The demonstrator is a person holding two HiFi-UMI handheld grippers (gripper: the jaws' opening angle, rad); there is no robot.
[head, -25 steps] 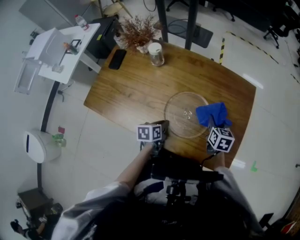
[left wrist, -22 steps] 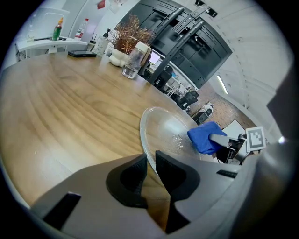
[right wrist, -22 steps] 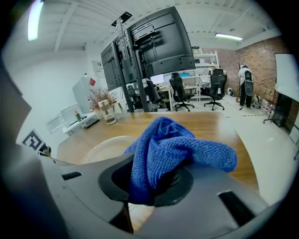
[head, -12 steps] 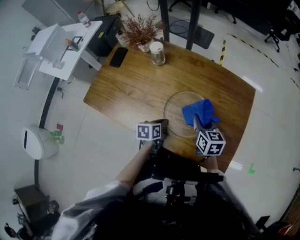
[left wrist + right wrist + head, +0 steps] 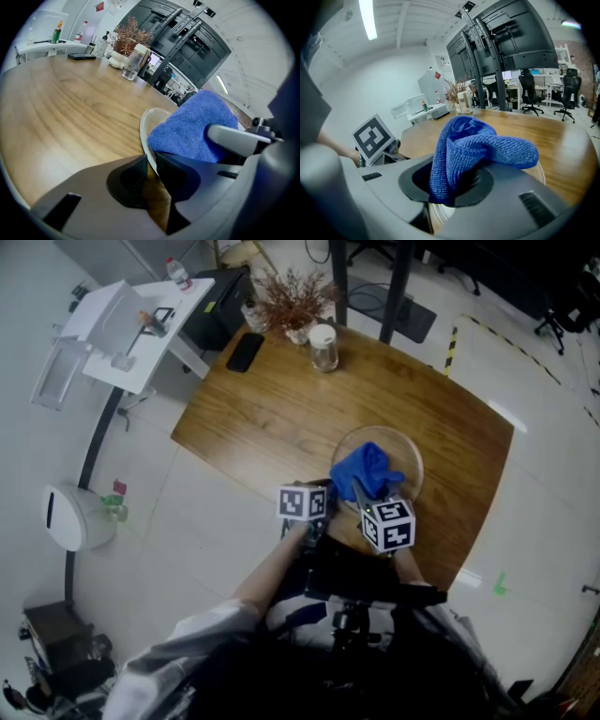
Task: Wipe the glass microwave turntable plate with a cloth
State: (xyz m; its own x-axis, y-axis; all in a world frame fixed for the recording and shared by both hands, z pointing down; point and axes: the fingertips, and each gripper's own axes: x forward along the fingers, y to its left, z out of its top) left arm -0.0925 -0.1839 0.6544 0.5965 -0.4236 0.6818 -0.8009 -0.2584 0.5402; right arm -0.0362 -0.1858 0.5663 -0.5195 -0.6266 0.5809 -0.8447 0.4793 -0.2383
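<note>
On the wooden desk [image 5: 281, 409], near its front edge in the head view, the clear round glass plate [image 5: 405, 451] sits partly covered by a bunched blue cloth [image 5: 366, 468]. The left gripper view shows the left gripper [image 5: 151, 164] pinching the plate's rim. The right gripper view shows the right gripper [image 5: 457, 187] clamping the cloth over the plate.

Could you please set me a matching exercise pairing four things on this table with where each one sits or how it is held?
Things:
1. blue cloth
2. glass plate
3. black phone
4. lidded jar

Places or states:
A. lying flat near the far left corner of the table
B. rim pinched by the left gripper
C. standing upright beside the dried plant
D. clamped in the right gripper

Pairs: 1-D, 2-B, 3-A, 4-C.
</note>
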